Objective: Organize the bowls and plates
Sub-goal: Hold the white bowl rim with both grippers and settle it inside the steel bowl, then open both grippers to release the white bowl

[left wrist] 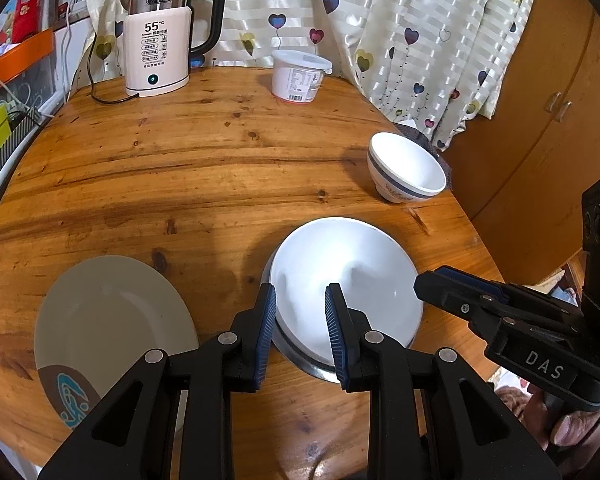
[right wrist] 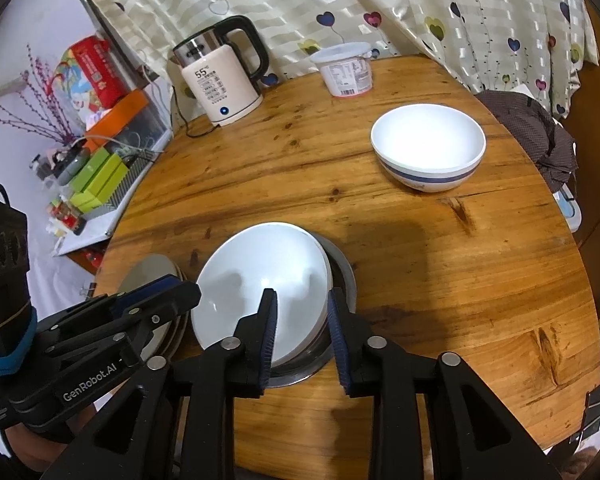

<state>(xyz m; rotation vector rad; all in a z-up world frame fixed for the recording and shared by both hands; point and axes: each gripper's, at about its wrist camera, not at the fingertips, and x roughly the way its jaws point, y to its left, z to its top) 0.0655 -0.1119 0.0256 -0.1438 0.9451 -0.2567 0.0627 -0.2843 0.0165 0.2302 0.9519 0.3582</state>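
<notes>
A white bowl [left wrist: 348,272] [right wrist: 260,272] rests tilted inside a steel bowl [left wrist: 312,368] [right wrist: 340,264] at the near side of the round wooden table [left wrist: 200,168]. My left gripper [left wrist: 300,292] [right wrist: 196,290] straddles its left rim, jaws apart. My right gripper [right wrist: 302,296] [left wrist: 418,284] straddles the right rim, one finger inside and one outside; the pads do not press it. A beige plate [left wrist: 112,312] [right wrist: 152,272] with a brown-and-teal mark lies to the left. A white bowl with a blue band [left wrist: 408,168] [right wrist: 428,140] stands farther back on the right.
At the back of the table stand an electric kettle [left wrist: 160,48] [right wrist: 224,80] with its cord and a white lidded tub [left wrist: 298,76] [right wrist: 346,70]. A heart-print curtain [left wrist: 380,20] hangs behind. Cluttered shelves are on the left, a wooden cabinet [left wrist: 540,100] on the right.
</notes>
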